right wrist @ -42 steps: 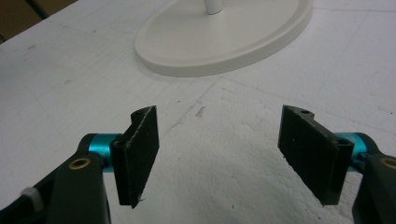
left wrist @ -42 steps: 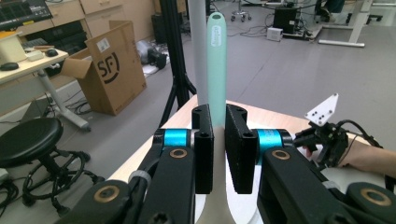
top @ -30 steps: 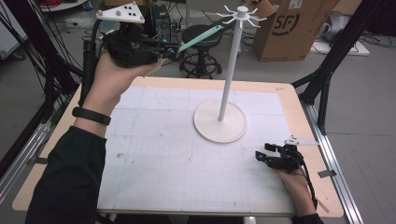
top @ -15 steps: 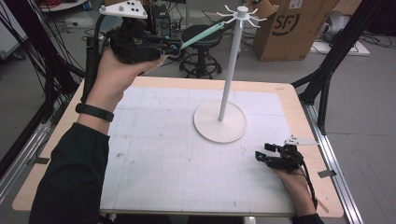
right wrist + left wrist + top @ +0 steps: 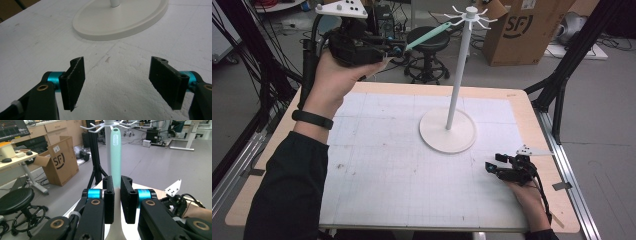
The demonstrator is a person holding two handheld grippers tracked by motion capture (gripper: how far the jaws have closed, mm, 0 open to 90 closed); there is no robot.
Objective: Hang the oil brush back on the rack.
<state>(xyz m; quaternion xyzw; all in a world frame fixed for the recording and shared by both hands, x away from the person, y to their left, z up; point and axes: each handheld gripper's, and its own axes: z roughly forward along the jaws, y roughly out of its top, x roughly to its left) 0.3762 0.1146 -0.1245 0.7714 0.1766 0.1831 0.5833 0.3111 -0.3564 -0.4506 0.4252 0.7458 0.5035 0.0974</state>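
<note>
In the left gripper view the left claw (image 5: 117,200) is seen clamped on a mint-green handle (image 5: 115,157), whose tip is raised just below the white hooks (image 5: 98,127) of the rack; in the high view the same handle (image 5: 427,37) is seen held out to the right, its far end close to the hooked top of the white rack (image 5: 460,75) but whether touching cannot be told. The rack's round base (image 5: 120,20) is shown closer in the right gripper view, on the white bench (image 5: 30,37). Beyond the bench a black stool (image 5: 429,40) and a cardboard box (image 5: 527,30) are seen on the floor. The left hand (image 5: 334,80) is lifted at far left above the bench; the right claw (image 5: 117,80) is kept low at near right, jaws wide with nothing between them
</note>
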